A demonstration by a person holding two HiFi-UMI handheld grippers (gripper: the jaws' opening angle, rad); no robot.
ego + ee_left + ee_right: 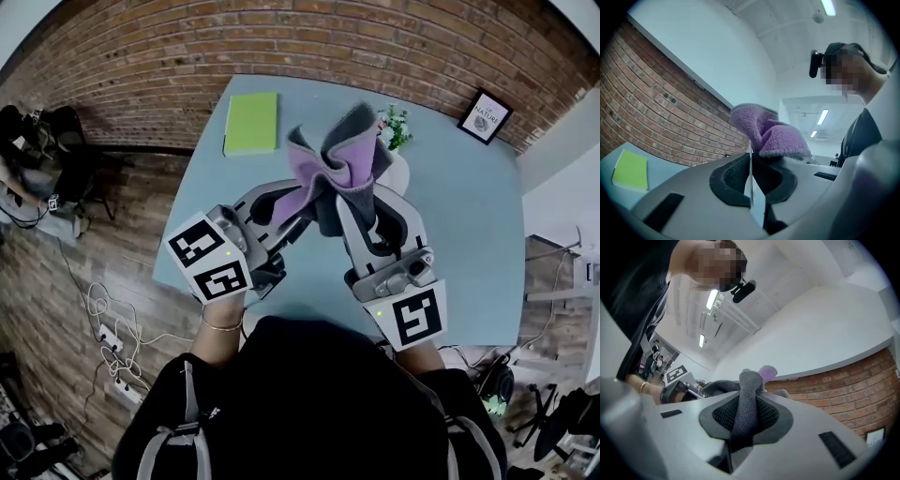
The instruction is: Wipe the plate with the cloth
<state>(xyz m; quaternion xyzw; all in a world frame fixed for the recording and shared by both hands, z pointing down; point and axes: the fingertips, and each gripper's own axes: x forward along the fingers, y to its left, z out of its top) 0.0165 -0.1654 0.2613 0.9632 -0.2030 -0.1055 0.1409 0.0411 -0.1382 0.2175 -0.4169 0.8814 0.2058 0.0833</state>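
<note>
Both grippers are raised over the table, jaws pointing away from me. A cloth (337, 159), purple on one side and grey on the other, bunches up between them. My right gripper (354, 202) is shut on a grey fold of the cloth (745, 399). My left gripper (295, 204) is shut on the plate (751, 180), seen as a thin white edge standing on end between its pads. The purple cloth (771, 133) drapes just beyond that edge. Most of the plate is hidden in the head view, apart from a white curve (400, 174) right of the cloth.
The light blue table (469, 234) lies below, against a brick wall (141, 75). A green book (251, 122) lies at its far left. At the back are a small plant (396, 127) and a framed picture (485, 117). Cables and a power strip (108, 337) lie on the floor at left.
</note>
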